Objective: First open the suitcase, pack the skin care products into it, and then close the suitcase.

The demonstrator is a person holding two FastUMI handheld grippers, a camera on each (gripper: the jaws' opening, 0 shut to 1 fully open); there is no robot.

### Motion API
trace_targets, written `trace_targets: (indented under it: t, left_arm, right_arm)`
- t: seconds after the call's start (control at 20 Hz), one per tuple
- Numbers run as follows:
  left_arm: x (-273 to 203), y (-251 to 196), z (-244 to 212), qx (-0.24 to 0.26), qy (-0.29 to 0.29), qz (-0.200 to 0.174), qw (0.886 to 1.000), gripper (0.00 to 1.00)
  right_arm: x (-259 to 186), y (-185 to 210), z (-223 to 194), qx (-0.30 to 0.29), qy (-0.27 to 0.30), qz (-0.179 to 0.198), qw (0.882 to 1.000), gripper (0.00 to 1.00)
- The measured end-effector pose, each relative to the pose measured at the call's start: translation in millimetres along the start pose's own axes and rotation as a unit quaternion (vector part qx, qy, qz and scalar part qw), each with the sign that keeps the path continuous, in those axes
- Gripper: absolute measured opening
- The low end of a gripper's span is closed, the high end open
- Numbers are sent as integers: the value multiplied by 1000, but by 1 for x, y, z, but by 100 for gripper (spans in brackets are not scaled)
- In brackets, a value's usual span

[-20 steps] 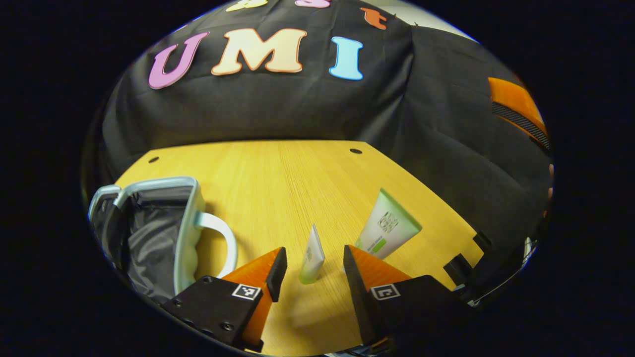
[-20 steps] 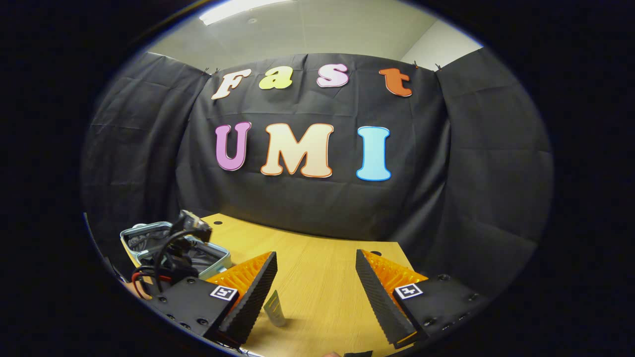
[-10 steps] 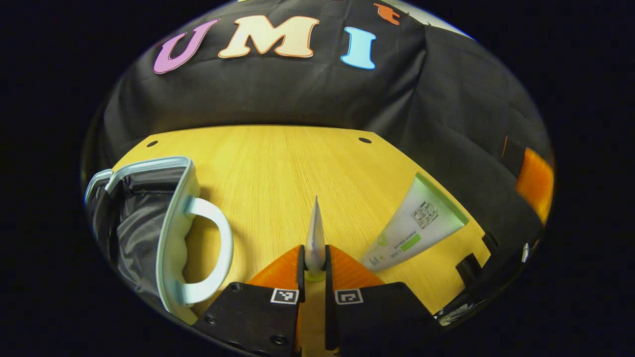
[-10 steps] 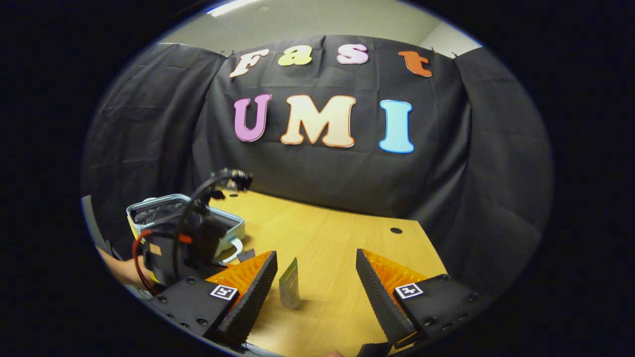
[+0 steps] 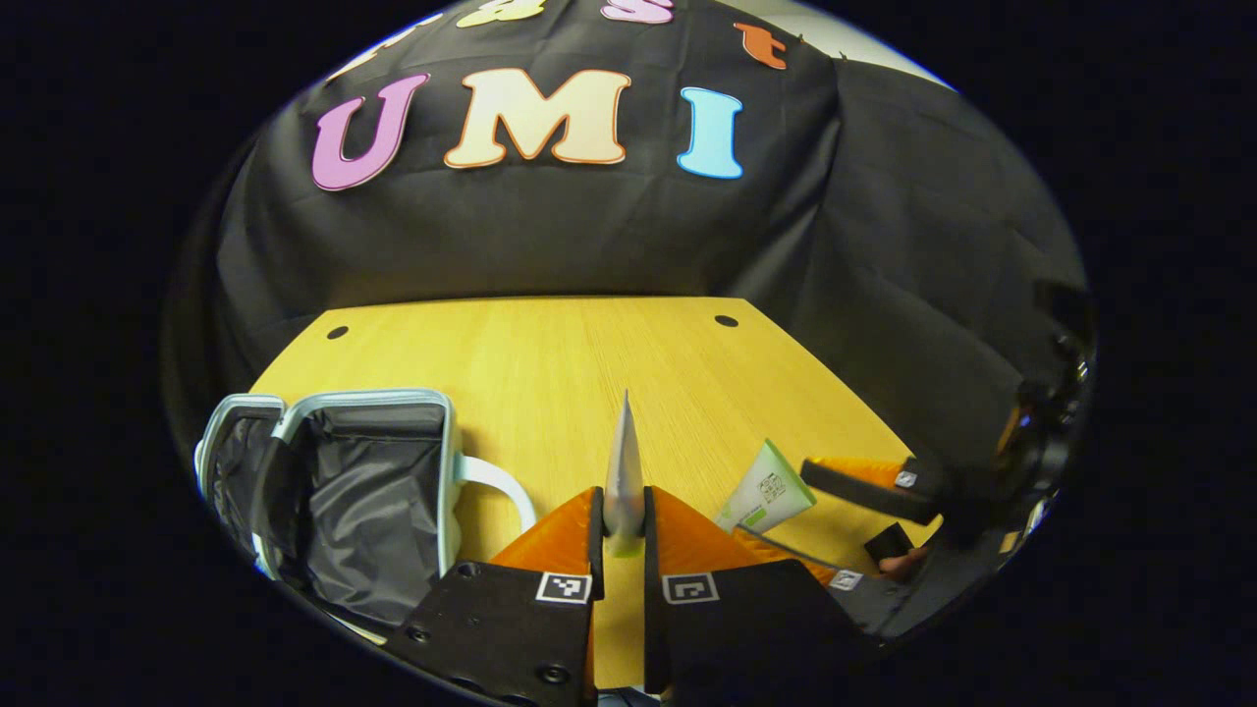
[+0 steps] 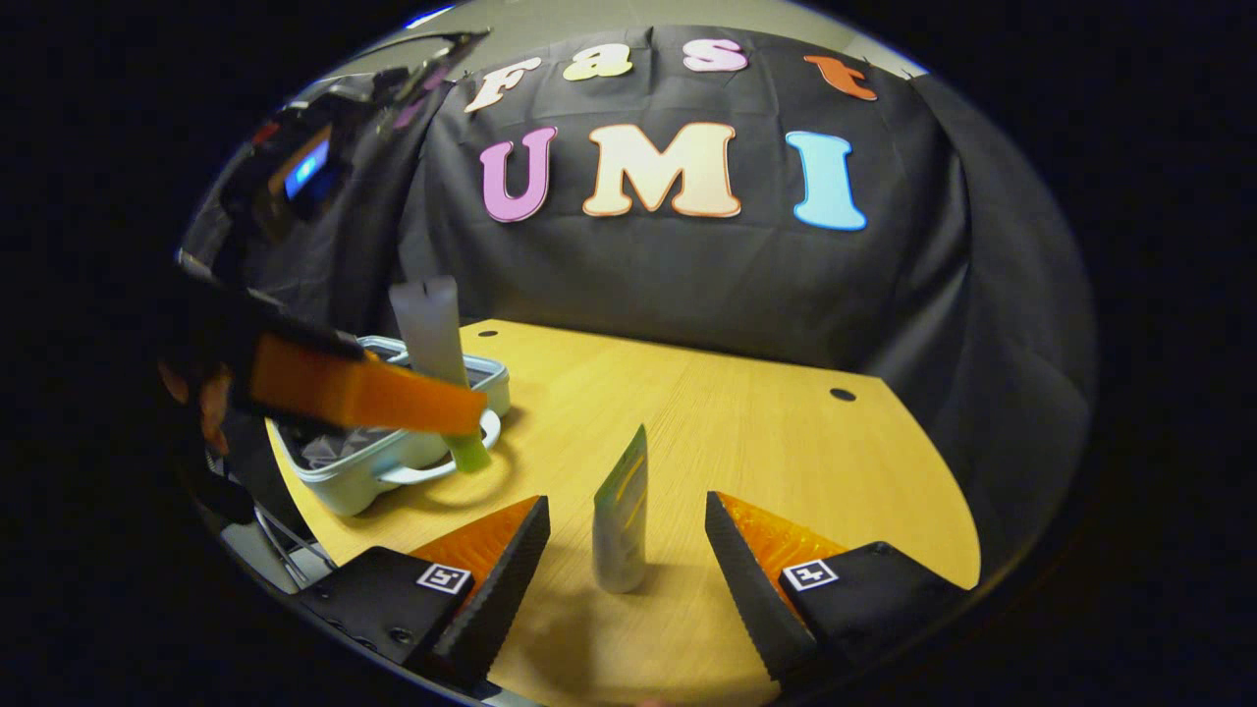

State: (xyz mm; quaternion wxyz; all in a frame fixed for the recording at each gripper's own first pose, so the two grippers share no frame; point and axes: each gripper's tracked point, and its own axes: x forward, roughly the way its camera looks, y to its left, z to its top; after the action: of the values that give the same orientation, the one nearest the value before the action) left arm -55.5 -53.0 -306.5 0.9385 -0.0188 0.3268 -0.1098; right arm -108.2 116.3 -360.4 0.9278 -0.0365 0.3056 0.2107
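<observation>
The pale blue suitcase (image 5: 447,462) lies open at the left with its grey lining showing; in the right gripper view the suitcase (image 6: 388,471) sits at the table's left edge. My left gripper (image 5: 623,511) is shut on a small white tube (image 5: 623,462) with a green cap, held upright. From the right gripper view, the left gripper (image 6: 466,412) hangs above the table beside the suitcase with the small tube (image 6: 429,329) in it. A larger white-and-green tube (image 6: 621,520) stands on the table between the open fingers of my right gripper (image 6: 624,555). In the left gripper view, this larger tube (image 5: 771,488) appears inside the right gripper (image 5: 776,503).
The wooden table (image 5: 589,353) stretches back to the black cloth wall, with small round holes (image 6: 842,394) near its far corners. The suitcase's white handle (image 5: 501,481) juts toward the table's middle. A hand (image 5: 899,564) holds the right gripper at the right edge.
My left gripper closed on the small tube and lifted it off the table. The right gripper came down and forward, bringing its open fingers to either side of the larger tube.
</observation>
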Motion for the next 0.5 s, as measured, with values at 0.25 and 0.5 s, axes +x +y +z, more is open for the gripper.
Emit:
trace_targets:
  t: [0.25,0.5]
  left_arm:
    - [-34,12,12,-24,-11,21,999,12]
    - [-53,35,2,-34,3,57,998,12]
  right_arm:
    - [28,3,-29,18,36,4,999,98]
    - [32,9,-39,50,72,26,996,35]
